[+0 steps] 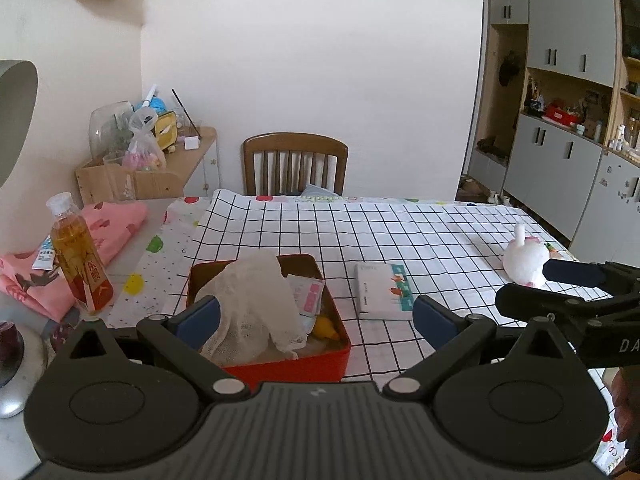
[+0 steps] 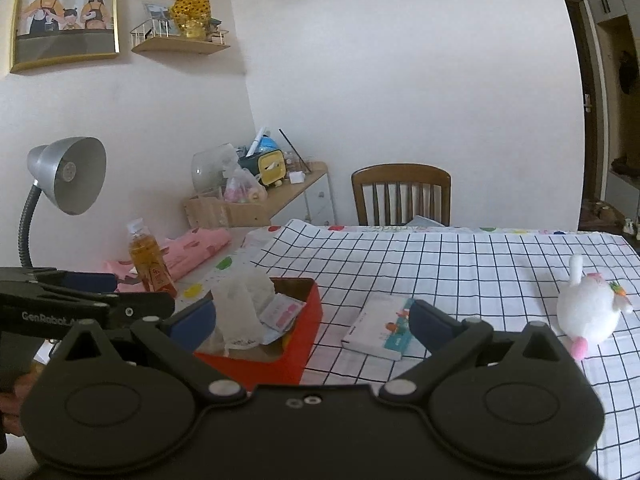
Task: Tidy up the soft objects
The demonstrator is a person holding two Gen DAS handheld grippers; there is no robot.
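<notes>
A red box (image 1: 280, 368) stands on the checked tablecloth, close in front of both grippers. A white gauze cloth (image 1: 252, 304) is heaped in its left half, over small packets and something yellow. A flat white tissue pack (image 1: 382, 296) lies to the right of the box. Further right a white plush bunny (image 2: 588, 312) lies on its side. My left gripper (image 1: 316, 322) is open, with the box and the cloth between its fingers but nothing gripped. My right gripper (image 2: 312, 320) is open and empty, level with the box (image 2: 256, 368) and the pack (image 2: 376, 328).
A bottle of yellow drink (image 1: 80, 256) stands left of the box, beside folded pink fabric (image 1: 108, 228). A grey desk lamp (image 2: 68, 176) rises at the far left. A wooden chair (image 1: 296, 164) is tucked in at the table's far edge, and a cluttered side shelf (image 1: 188, 152) stands by the wall.
</notes>
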